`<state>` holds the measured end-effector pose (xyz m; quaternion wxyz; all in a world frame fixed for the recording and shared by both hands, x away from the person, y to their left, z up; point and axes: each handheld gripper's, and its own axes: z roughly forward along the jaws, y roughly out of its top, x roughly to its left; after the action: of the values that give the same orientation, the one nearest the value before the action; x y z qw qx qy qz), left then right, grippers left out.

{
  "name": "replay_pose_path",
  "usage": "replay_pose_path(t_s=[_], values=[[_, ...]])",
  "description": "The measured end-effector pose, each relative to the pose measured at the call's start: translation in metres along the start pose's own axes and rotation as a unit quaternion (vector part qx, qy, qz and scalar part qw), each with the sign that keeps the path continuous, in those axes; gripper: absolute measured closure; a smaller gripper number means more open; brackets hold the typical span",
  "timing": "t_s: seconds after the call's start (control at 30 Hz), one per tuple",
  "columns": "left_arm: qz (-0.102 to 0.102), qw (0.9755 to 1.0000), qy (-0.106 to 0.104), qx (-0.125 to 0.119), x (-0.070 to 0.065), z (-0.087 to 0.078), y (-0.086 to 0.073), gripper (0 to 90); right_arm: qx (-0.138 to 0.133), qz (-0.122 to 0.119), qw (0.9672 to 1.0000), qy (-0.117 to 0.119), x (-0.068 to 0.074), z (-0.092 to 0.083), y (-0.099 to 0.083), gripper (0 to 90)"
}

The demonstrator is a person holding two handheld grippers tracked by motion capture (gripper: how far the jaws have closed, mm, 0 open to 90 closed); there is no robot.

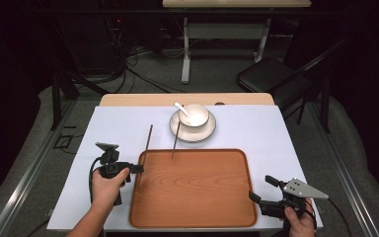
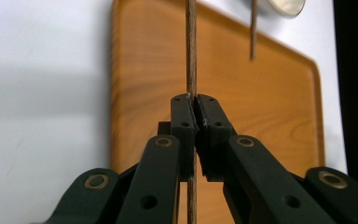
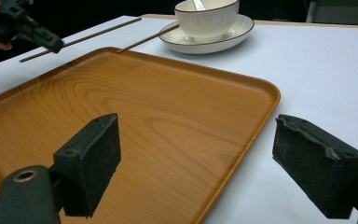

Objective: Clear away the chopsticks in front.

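From the high view, a wooden tray [image 1: 193, 187] lies on a white table [image 1: 286, 143], near the person. Behind it, farther away, a white plate [image 1: 193, 132] holds a bowl [image 1: 194, 115] with a spoon [image 1: 181, 109] in it. The left gripper [image 1: 137, 169] sits at the tray's left edge. Its jaws are pinched on the near end of a thin brown chopstick [image 1: 148, 140], which points away toward the far side of the table. A second chopstick [image 1: 175, 139] leans with its far end on the plate and its near end on the tray, so it slopes a little. The right gripper [image 1: 262, 189] waits at the tray's near right corner, with its jaws wide apart and nothing in them. It looks like it is resting while the other hand works.

From the left gripper view, the two black jaws are squeezed tight on the chopstick [image 2: 191, 56]. The stick runs straight up between them, over the left part of the tray [image 2: 270, 107]. Holding it near the end probably makes it easy to lay down flat.

From the right gripper view, the two pads [image 3: 91, 161] stand far apart over the tray [image 3: 168, 116], holding nothing. Far off on the left, the left gripper [image 3: 56, 45] holds its chopstick [image 3: 98, 31] just above the table. The other chopstick [image 3: 147, 39] leans on the plate [image 3: 242, 29] beside the bowl [image 3: 207, 18].
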<state>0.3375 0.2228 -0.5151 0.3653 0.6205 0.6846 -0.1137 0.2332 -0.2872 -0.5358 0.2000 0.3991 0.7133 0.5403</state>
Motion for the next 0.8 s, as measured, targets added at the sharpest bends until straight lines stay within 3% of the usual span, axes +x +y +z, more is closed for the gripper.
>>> replay_pose_path(t_s=[0.2, 0.43, 0.8], values=[[0.008, 0.9998, 0.012, 0.014, 0.007, -0.014, -0.026, 85.9, 0.0, 0.004, 1.0, -0.001, 0.0, 0.0, 0.0, 14.6], [0.023, 0.9989, 0.022, 0.034, 0.005, -0.018, -0.05, 85.9, -0.001, 0.006, 1.0, -0.002, -0.001, 0.0, 0.0, 14.6], [0.032, 0.997, 0.03, 0.063, 0.002, -0.005, -0.065, 85.9, -0.002, 0.005, 1.0, -0.002, -0.001, 0.0, 0.0, 14.6]])
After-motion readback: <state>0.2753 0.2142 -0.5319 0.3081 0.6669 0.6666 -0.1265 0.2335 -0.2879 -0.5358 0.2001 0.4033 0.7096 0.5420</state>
